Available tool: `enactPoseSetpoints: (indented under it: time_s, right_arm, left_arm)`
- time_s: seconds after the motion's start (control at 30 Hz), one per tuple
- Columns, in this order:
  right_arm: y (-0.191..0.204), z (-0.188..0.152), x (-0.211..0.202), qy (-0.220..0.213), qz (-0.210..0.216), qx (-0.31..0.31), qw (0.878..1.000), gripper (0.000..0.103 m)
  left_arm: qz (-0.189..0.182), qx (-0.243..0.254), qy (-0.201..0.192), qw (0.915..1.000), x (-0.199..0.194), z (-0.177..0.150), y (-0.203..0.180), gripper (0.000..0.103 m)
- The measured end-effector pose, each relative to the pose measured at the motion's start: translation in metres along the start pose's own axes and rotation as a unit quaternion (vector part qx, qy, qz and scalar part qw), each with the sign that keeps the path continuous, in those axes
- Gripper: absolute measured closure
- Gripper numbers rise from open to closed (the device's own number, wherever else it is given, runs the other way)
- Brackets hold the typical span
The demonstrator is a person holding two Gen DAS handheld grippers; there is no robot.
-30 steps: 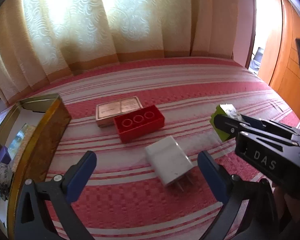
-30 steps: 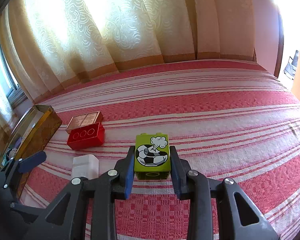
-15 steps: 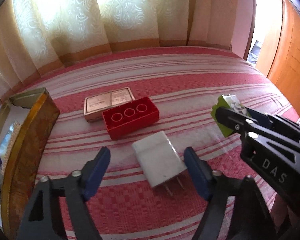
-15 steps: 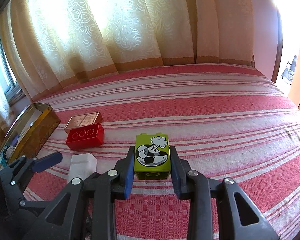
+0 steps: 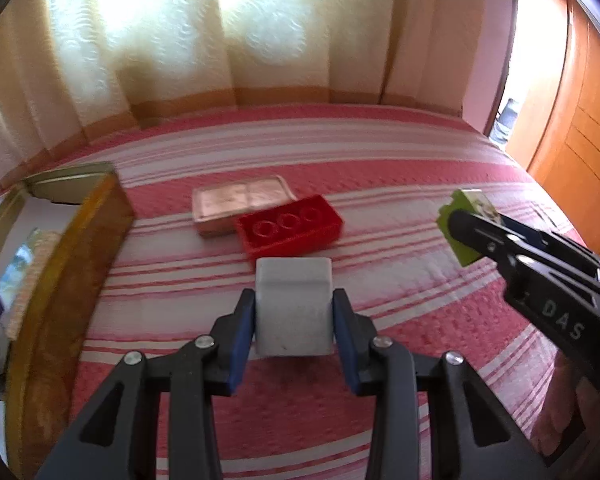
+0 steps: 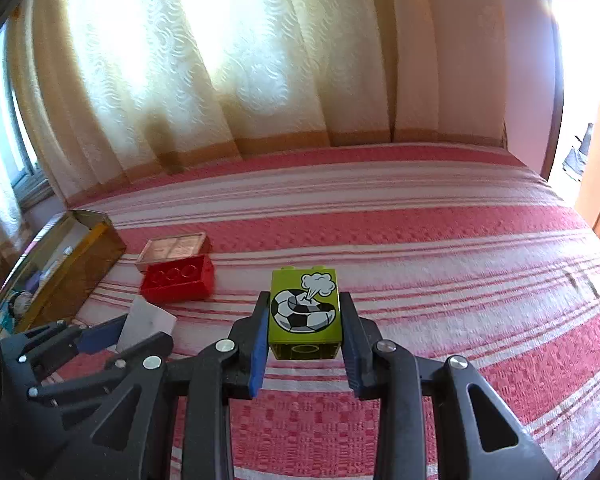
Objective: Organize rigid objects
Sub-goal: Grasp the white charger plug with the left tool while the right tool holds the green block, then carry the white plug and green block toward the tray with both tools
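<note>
The striped bedspread carries all loose items; it is soft and yields, so objects on it may tilt when pressed. An open gold tin lies along its left edge, and its contents are cut off and too blurred to identify.

The red brick rests toward the middle-left of the bedspread, touching the copper-coloured flat case behind it. Both are judged rigid and light; the brick offers flat, parallel long sides for a grip, while the case is low and would be harder to pinch.

The left gripper is closed firmly on the white charger, pads on its two smooth side faces. The charger is judged hard, fairly dense and slippery; a mid-body grip is appropriate. Its prongs are not visible, and whether it is lifted clear of the bedspread cannot be told.

The right gripper is clamped on the green printed brick, holding its flat side walls above the bedspread's near edge. The brick is hollow, stiff and light. Its studs are mostly hidden.
</note>
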State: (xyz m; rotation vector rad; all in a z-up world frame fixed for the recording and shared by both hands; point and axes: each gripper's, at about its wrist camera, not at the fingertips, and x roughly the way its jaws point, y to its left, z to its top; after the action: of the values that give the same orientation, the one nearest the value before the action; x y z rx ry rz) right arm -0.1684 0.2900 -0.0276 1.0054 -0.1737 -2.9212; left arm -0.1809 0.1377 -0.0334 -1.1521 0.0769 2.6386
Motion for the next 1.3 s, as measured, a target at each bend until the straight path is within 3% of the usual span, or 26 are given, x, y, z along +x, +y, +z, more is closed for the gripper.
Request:
enactPoseSetpoints:
  time_s: [0.33,0.7,1.3]
  right_arm:
    - [0.024,-0.002,-0.019,-0.056,0.022,-0.025,0.998,0.069]
    - [0.035,-0.005,-0.035,-0.108,0.022,-0.034,0.993,0.069]
    - [0.051,-0.016,-0.053,-0.151,0.027,-0.054,0.987,0.069]
  left_arm:
    - [0.02,-0.03,-0.056,0.9978,-0.024,-0.007,0.029,0.066]
    - [0.053,-0.024,-0.12,0.9911,-0.049,-0.015,0.038,0.066]
    - [0.061,-0.041,-0.152,0.9857,-0.068,-0.029,0.054,0.066]
